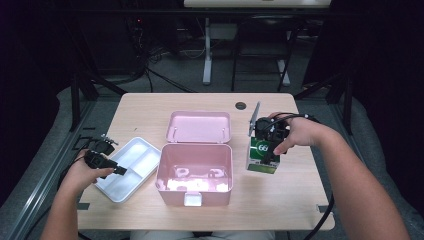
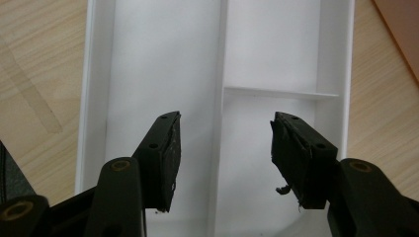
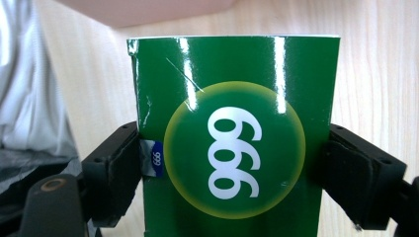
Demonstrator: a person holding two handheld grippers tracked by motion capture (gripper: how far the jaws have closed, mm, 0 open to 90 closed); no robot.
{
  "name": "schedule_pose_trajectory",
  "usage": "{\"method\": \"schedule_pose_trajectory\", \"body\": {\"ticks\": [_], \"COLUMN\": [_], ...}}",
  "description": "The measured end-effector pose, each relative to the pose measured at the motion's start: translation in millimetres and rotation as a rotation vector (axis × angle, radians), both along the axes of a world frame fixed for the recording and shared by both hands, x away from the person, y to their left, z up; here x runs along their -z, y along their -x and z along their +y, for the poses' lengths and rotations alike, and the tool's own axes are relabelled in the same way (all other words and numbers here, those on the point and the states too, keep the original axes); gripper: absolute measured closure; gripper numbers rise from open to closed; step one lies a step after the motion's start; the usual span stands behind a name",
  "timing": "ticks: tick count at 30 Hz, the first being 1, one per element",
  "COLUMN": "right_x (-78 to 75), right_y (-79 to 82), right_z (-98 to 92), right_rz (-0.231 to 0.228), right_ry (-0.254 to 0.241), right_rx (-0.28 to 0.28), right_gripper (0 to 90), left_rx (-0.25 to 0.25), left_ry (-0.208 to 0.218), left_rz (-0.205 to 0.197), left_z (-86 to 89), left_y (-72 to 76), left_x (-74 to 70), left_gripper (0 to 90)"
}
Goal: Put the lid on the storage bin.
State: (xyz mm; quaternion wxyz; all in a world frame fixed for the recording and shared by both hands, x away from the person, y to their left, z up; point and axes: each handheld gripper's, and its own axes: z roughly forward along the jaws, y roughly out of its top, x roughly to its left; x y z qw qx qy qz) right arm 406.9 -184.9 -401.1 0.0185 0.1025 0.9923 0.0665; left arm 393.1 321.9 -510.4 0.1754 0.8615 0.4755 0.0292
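Observation:
A glossy green carton [image 1: 262, 156] stands upright on the right side of the wooden table, and my right gripper [image 1: 270, 142] is shut on it. In the right gripper view the carton [image 3: 237, 148] shows a round yellow-edged badge with white digits, and my right gripper [image 3: 232, 170] presses both its sides. A white divided tray [image 1: 135, 160] lies at the left. My left gripper [image 1: 119, 170] hovers over the tray's near-left part. In the left gripper view my left gripper [image 2: 225, 148] is open with nothing between its jaws, above the tray [image 2: 163, 64] and its dividers.
An open pink box [image 1: 195, 175] sits mid-table with its lid [image 1: 199, 126] folded back behind it; the tray's right corner is beside the box. A dark grommet hole [image 1: 240, 105] is near the table's far edge. Bare wood lies along the front edge.

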Motion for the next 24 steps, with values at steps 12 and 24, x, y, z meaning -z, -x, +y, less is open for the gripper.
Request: {"method": "schedule_pose_trajectory", "body": {"ticks": [12,24], "right_x": [-38.6,-61.3], "right_y": [8.9,27.8], "right_z": [34.2,113.3], "right_rz": [0.005,0.001], "right_ry": [0.012,-0.029], "right_rx": [-0.068,-0.174], "right_gripper": [16.6,16.6], "left_rx": [-0.001,-0.003], "left_ry": [0.000,0.006], "left_rz": [-0.002,-0.008], "left_z": [0.9,2.3], "left_y": [-0.4,1.0], "left_x": [0.6,-2.1], "left_gripper": [45.1,45.1]}}
